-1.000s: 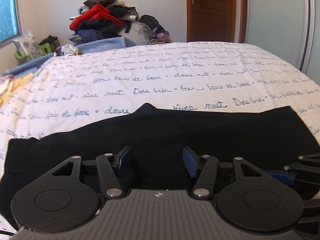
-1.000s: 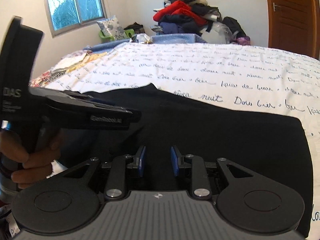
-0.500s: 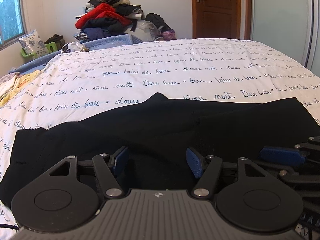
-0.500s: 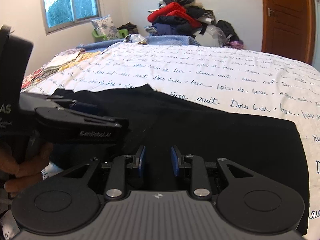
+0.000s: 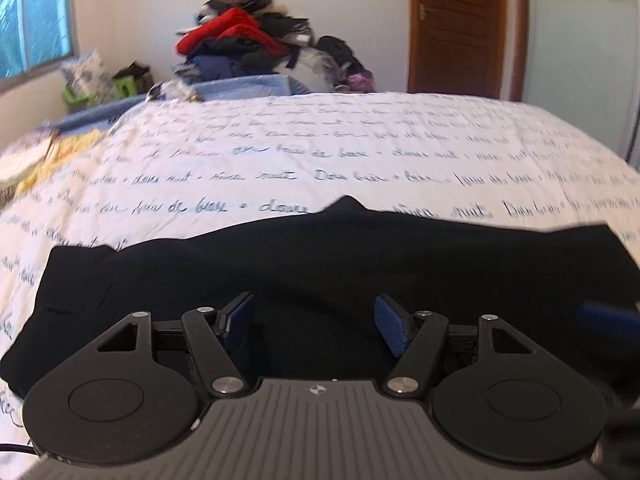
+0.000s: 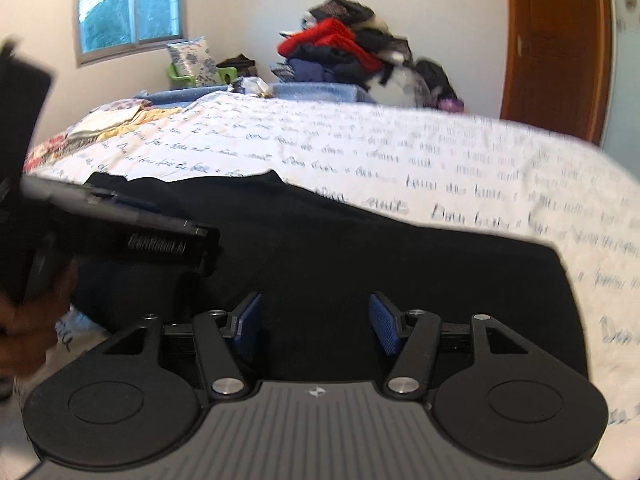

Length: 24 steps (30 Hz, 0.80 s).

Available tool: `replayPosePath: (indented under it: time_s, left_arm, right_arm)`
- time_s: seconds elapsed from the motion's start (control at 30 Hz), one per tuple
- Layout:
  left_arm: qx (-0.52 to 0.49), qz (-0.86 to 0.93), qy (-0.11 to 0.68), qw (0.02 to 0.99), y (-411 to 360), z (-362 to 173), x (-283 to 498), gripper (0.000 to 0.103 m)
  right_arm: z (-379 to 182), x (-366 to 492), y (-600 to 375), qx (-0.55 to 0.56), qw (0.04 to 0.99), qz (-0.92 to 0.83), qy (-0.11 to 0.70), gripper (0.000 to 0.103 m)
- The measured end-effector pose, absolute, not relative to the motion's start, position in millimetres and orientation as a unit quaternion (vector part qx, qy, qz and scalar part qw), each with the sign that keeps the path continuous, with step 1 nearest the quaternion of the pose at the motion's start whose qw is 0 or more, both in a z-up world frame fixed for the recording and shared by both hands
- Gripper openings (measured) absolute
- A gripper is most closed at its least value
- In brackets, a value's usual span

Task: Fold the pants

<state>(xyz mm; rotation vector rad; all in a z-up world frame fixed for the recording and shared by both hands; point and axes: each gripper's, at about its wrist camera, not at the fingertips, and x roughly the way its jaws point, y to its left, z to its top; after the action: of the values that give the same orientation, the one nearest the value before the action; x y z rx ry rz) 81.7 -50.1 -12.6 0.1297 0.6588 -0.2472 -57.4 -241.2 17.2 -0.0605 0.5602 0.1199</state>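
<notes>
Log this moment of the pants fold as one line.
stage: pants flat on bed | left gripper: closing, nothing between pads | right gripper: opening, nothing gripped | both above near edge

A bedroom in a home. A wide bed (image 5: 360, 148) fills most of the view, covered by a white sheet printed with lines of blue handwriting. Beyond its far edge a heap of clothes (image 5: 248, 46), red and dark pieces mixed, is piled against a plain pale wall. A brown wooden door (image 5: 456, 28) stands to the right of the heap, and a window (image 6: 128, 4) with greenery outside is set in the wall on the left. A flowered pillow (image 6: 192, 60) leans below the window.
</notes>
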Motion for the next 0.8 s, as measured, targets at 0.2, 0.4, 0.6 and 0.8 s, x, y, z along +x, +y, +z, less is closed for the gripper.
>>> replayPosePath:
  time_s: [0.2, 0.4, 0.6, 0.8]
  left_arm:
    - [0.019, -0.137, 0.354, 0.925, -42.0, -5.8, 93.4, 0.046]
    - [0.044, -0.156, 0.350, 0.923, -49.7, -9.6, 83.0, 0.046]
    - [0.073, -0.131, 0.328, 0.933, -55.2, -16.1, 75.8, 0.056]
    - [0.087, -0.127, 0.322, 0.934, -54.8, -22.0, 71.7, 0.065]
  right_arm:
    - [15.9, -57.5, -217.8, -0.060, 0.954, 0.106, 0.275, 0.058]
    - [8.3, -53.8, -211.6, -0.058, 0.941, 0.135, 0.304, 0.057]
    - [24.4, -49.3, -236.2, 0.011, 0.962, 0.079, 0.262, 0.058]
    - [6.0, -24.0, -248.8, 0.034, 0.950, 0.014, 0.309, 0.077]
